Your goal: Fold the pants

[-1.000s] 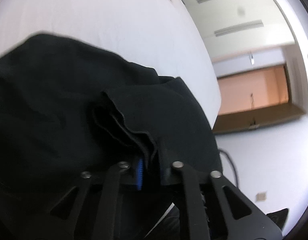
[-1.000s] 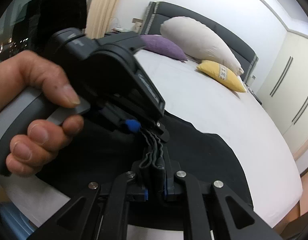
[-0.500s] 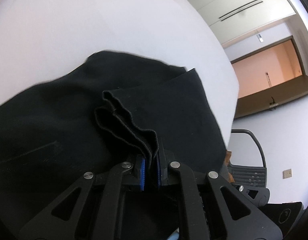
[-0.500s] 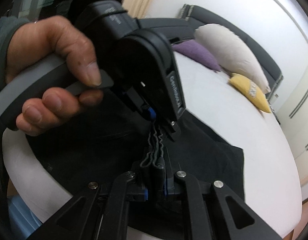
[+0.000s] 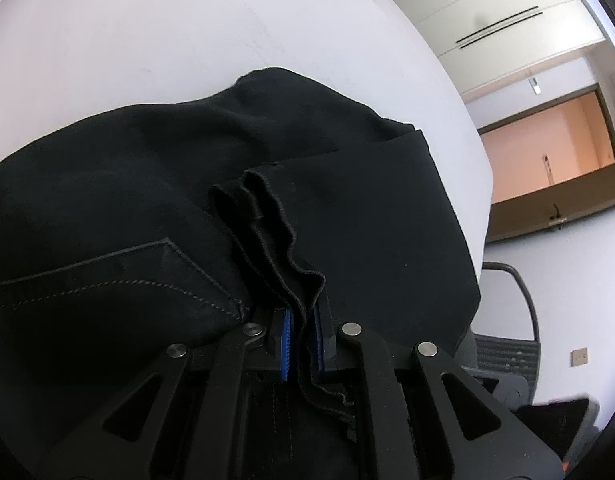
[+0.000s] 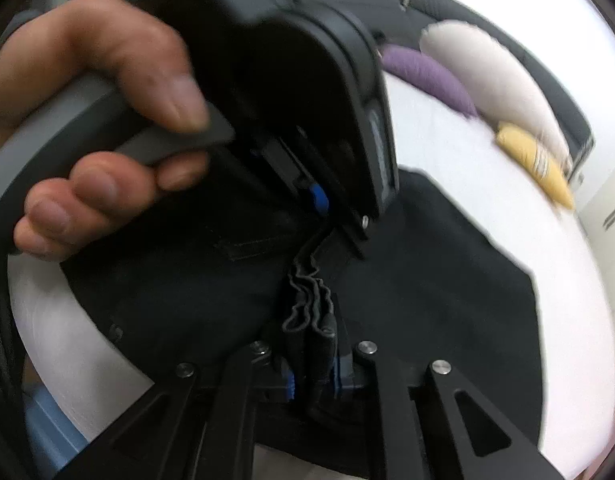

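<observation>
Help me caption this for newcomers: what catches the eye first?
The black pants lie across the white bed, their bunched hem layers between the pads of both the left gripper and the right gripper. A hand gripping a grey handle fills the right wrist view's upper left.

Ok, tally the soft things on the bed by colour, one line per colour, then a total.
Black: 1, the pants
Purple: 1, a pillow
Cream: 1, a long pillow
Yellow: 1, a pillow
Total: 4, all on the white bed
</observation>
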`<state>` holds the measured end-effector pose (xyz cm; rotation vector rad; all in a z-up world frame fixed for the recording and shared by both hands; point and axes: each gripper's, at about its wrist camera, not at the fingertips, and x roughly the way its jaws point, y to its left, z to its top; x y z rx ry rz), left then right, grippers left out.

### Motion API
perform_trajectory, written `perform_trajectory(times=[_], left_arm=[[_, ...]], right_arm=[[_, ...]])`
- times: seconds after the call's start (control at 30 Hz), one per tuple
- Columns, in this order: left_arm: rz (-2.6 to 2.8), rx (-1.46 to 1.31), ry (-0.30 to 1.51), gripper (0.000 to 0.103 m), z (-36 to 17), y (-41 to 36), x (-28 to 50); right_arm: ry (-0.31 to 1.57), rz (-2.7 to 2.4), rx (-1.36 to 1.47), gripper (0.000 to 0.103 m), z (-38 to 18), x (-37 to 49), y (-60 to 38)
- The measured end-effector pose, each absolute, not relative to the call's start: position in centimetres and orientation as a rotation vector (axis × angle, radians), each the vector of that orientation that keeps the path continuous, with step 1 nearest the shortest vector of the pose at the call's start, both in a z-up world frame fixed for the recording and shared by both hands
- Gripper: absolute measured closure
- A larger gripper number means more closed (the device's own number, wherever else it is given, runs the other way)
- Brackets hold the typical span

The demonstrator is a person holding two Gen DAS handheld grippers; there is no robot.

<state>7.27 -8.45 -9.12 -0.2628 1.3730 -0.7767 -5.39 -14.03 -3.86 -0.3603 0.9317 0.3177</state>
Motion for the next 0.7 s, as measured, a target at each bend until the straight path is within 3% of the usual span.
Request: perform_trajectory(times=[0.07,0.13,0.17,0.3,0.43,0.7], left_arm=[[-0.753,-0.225,1.358,0.09,-8.4,-8.9,6.6],[-0.728,-0.186,1.342,0.09,-7.8,-7.6,6.5],[-0.701,-0.163,1.334,0.09,-7.1,-7.3,6.8],[-0.596,-0.053,1.268,0.09,-4.8,-6.0,6.4],[-0.711,-0.12,1.161,0.09,-1.7,-8.1,5.2],[-0.82,-0.094,1.272,0.09,-8.3,-14.0,2.4]], right_arm=[[0.962,0.33,-0.296,0.075,-3.4,-5.1,-15.2],[0.986,0.367,-0.212,0.048,-2.7,-5.2,-16.7],[0.996,0.416,-0.144,0.046,-2.0,-5.4,-17.8],[0.988,0.532,0.081,0.046,1.3,-5.6,-23.8],[0.95,0.58,0.389,0.046,3.3,-2.2,-33.7],[1.018,0.662,0.802,0.045,-4.1,8.5,-42.9]])
